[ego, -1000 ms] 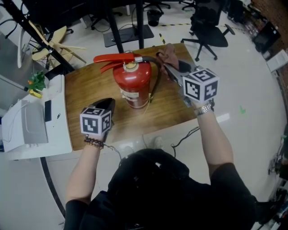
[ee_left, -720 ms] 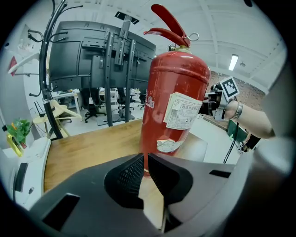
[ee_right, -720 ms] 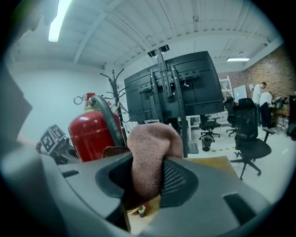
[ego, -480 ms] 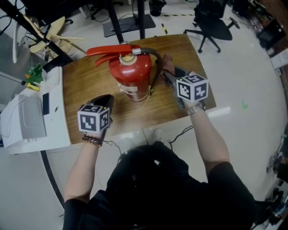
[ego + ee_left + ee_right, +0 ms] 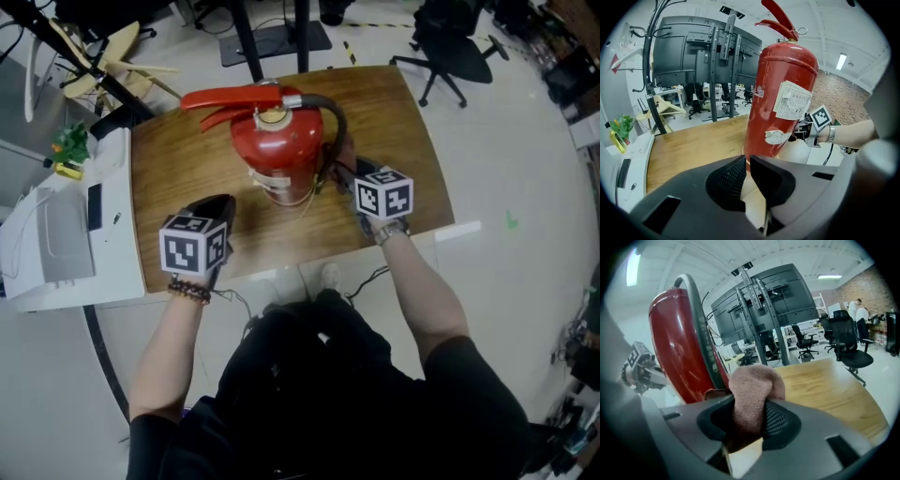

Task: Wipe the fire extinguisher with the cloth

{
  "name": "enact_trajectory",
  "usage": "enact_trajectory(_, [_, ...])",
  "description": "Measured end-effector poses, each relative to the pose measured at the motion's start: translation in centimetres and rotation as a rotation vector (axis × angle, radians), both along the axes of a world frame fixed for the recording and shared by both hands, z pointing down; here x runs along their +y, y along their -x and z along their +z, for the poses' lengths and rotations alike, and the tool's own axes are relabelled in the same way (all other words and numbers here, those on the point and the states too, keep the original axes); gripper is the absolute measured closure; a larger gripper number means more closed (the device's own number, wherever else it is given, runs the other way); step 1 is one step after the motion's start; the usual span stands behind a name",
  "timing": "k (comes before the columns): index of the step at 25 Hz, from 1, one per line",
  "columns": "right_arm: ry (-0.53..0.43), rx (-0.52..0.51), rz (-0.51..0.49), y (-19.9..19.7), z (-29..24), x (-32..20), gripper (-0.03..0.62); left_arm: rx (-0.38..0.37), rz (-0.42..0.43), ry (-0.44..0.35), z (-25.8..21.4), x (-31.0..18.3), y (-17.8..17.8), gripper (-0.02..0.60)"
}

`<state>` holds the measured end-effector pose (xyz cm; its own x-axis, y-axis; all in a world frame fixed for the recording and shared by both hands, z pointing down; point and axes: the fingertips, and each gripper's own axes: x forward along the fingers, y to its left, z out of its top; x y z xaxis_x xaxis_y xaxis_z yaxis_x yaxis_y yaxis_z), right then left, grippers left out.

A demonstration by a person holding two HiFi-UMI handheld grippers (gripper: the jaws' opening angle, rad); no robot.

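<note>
My right tongs (image 5: 749, 422) gripped the cloth (image 5: 754, 383), just right of the extinguisher (image 5: 277, 150) and its hose (image 5: 704, 345). My left tongs (image 5: 746, 165) were closed, empty, just short of its base. It stood upright on the bench (image 5: 178, 173).

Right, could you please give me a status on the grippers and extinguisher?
Left gripper shut, empty. Right gripper shut on cloth, beside upright fire extinguisher; contact unclear. Black hose hangs on that side.

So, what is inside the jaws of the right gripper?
A bunched brown-pink cloth, clamped by the right gripper. Its lower end is covered by the jaws, so how far it reaches cannot be seen.
</note>
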<state>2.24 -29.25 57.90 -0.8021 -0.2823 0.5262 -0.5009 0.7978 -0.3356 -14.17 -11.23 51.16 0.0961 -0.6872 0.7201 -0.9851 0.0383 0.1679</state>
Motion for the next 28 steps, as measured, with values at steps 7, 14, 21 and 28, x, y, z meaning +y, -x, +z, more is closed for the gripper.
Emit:
enact_trajectory(7, [-0.032,0.078,0.011,0.0,4.2,0.7,0.453,0.001,0.002,0.020,0.7,0.4,0.2,0.558])
enact_trajectory(14, [-0.015,0.167,0.002,-0.1,7.7,1.7,0.454,0.000,0.007,0.028,0.9,0.4,0.3,0.558])
enact_trajectory(21, [0.015,0.236,-0.013,-0.3,10.4,2.8,0.454,0.001,0.009,0.030,1.0,0.5,0.5,0.558])
enact_trajectory(28, [0.031,0.286,-0.022,-0.4,12.1,3.5,0.453,-0.002,0.012,0.028,1.0,0.6,0.9,0.558])
